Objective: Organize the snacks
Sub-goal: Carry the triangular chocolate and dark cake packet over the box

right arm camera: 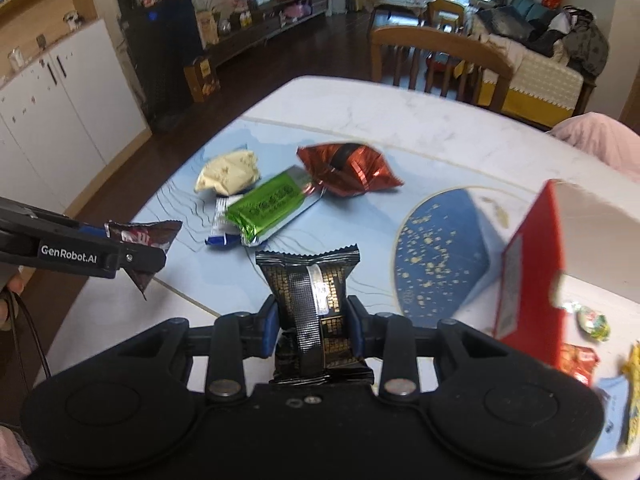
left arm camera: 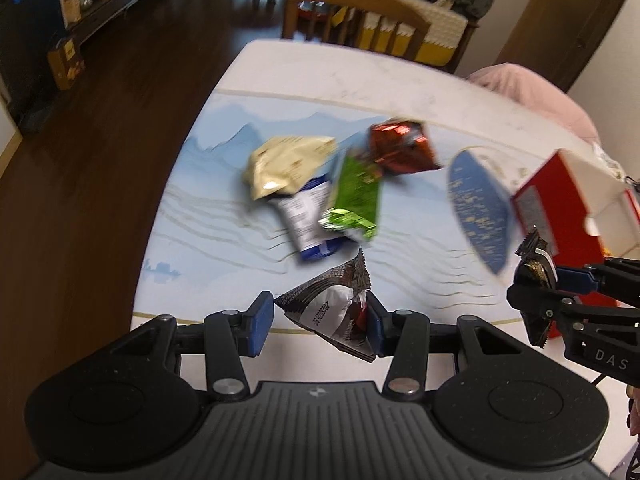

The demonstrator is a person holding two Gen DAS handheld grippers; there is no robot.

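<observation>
While both tongs pinch crinkly foil packets (right arm camera: 310,312), glossy wrappers (right arm camera: 272,208) lie nr.

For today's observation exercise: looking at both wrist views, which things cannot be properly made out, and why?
- Red box contents: right wrist view, open side faces away.
- Packet print on the green bar and cream packet: left wrist view, motion blur.
- White-and-blue packet: right wrist view, mostly under the green bar.
- Yellow wrapper: right wrist view, cut by the edge.

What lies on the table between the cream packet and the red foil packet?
The green packet lies between the cream packet and the red foil packet, angled across a white-and-blue packet. The right wrist view shows this most clearly.
</observation>
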